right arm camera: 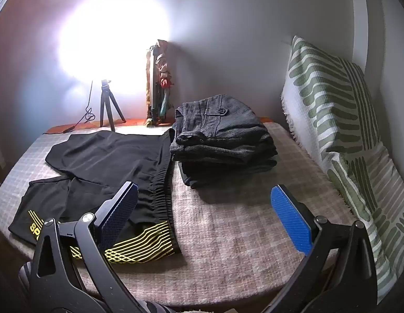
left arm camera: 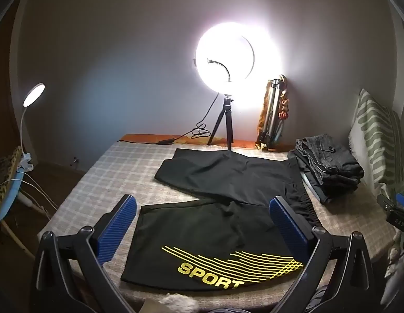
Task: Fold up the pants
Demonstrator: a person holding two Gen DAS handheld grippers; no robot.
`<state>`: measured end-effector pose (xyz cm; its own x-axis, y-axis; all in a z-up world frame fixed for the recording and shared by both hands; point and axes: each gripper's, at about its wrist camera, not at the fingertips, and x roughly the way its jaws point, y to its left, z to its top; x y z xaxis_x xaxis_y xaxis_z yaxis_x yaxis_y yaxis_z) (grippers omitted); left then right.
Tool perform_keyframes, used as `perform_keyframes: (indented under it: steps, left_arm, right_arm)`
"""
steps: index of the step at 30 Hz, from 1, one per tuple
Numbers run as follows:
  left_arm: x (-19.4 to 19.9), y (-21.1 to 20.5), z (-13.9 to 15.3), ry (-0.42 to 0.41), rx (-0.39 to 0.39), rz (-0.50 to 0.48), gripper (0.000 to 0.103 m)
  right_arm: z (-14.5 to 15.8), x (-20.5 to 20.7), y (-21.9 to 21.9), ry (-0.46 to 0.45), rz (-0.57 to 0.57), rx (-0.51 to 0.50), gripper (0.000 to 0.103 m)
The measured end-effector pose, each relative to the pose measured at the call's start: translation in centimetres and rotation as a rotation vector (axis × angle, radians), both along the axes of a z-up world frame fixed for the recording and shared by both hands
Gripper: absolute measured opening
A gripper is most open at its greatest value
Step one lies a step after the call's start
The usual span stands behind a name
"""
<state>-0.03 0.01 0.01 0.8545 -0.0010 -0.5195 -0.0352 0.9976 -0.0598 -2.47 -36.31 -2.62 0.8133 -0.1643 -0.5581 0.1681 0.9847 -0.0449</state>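
Note:
Black pants (left arm camera: pixel 222 224) with yellow stripes and "SPORT" lettering lie spread flat on the checked bed cover (left arm camera: pixel 113 172), legs pointing left, waistband to the right. My left gripper (left arm camera: pixel 202 224) is open and empty, hovering above the near leg. In the right wrist view the pants (right arm camera: pixel 110 161) lie at the left, with the elastic waistband (right arm camera: pixel 160 190) beside my left finger. My right gripper (right arm camera: pixel 204 214) is open and empty, above the bare cover (right arm camera: pixel 228 229) just right of the waistband.
A stack of folded dark garments (right arm camera: pixel 222 135) sits behind the waistband, also in the left wrist view (left arm camera: pixel 329 167). A green-patterned cushion (right arm camera: pixel 340 120) leans at the right. A ring light on a tripod (left arm camera: pixel 225 57) and a folded tripod (left arm camera: pixel 272 114) stand at the far wall. A clip lamp (left arm camera: pixel 32 96) is at the left.

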Motion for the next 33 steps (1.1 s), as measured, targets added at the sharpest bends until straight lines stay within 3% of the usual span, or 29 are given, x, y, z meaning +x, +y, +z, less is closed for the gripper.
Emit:
perform_keyframes:
  steps: [33]
  left_arm:
    - [-0.25, -0.23, -0.23, 0.011, -0.012, 0.015, 0.103]
  right_arm:
    - [0.15, 0.15, 0.65, -0.007, 0.023, -0.007, 0.103]
